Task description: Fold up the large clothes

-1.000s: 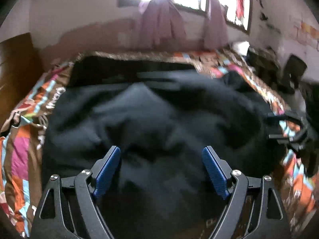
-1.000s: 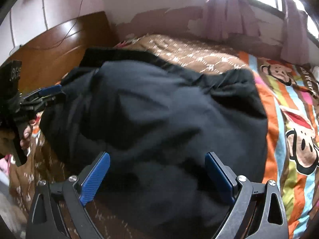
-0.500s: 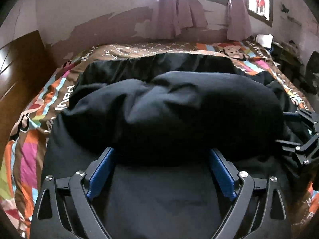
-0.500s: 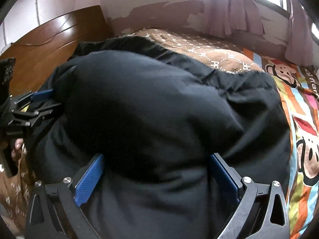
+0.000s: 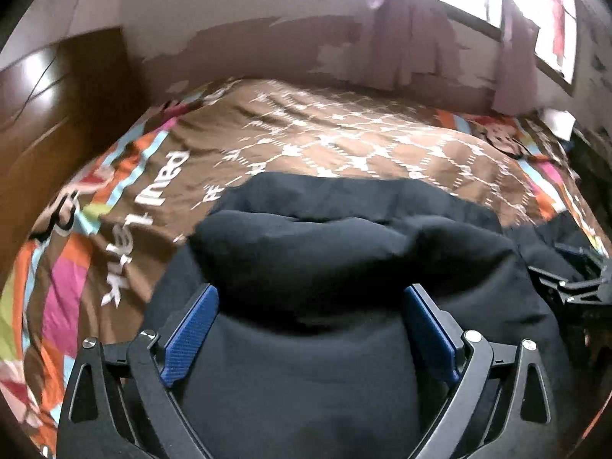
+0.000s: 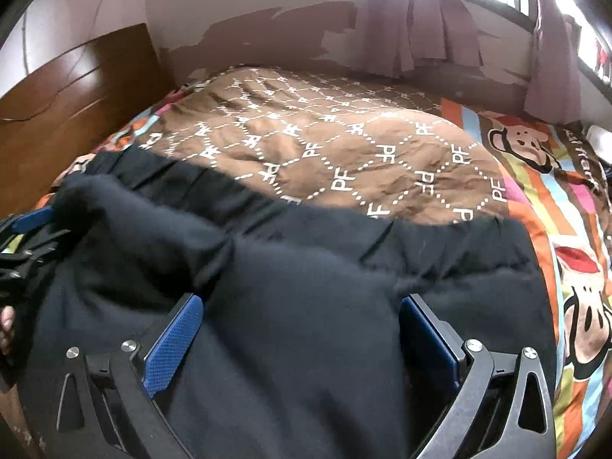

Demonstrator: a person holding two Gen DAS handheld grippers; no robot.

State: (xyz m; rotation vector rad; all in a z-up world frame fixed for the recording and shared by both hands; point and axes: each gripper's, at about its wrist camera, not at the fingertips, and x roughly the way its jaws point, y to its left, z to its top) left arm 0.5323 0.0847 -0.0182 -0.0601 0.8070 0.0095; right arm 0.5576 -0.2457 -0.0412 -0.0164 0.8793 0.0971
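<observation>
A large black garment [image 5: 344, 244] lies folded over itself on the near part of the bed, its doubled edge bulging just beyond my fingertips. My left gripper [image 5: 310, 294] hovers over it, jaws wide and still opening; cloth lies between them but the blue pads [image 5: 191, 329] do not press it. In the right wrist view the same garment [image 6: 459, 252] stretches across the bed, and my right gripper [image 6: 302, 302] stands open above it, its pads clear of the cloth. Each gripper shows in the other's view: the right one [image 5: 566, 283] at the right edge, the left one [image 6: 30, 229] at the left edge.
The bed has a brown patterned bedspread [image 6: 344, 145] with a striped cartoon-monkey border [image 6: 528, 145]. A wooden headboard [image 6: 69, 107] stands on the left. A wall with peeling paint and a curtained window [image 6: 420, 19] lie beyond. A person's fingers [image 6: 5, 325] show at the left edge.
The garment's raised layer has come down toward the near edge, baring much more bedspread beyond it. Both grippers drew back, and their jaws stand wider.
</observation>
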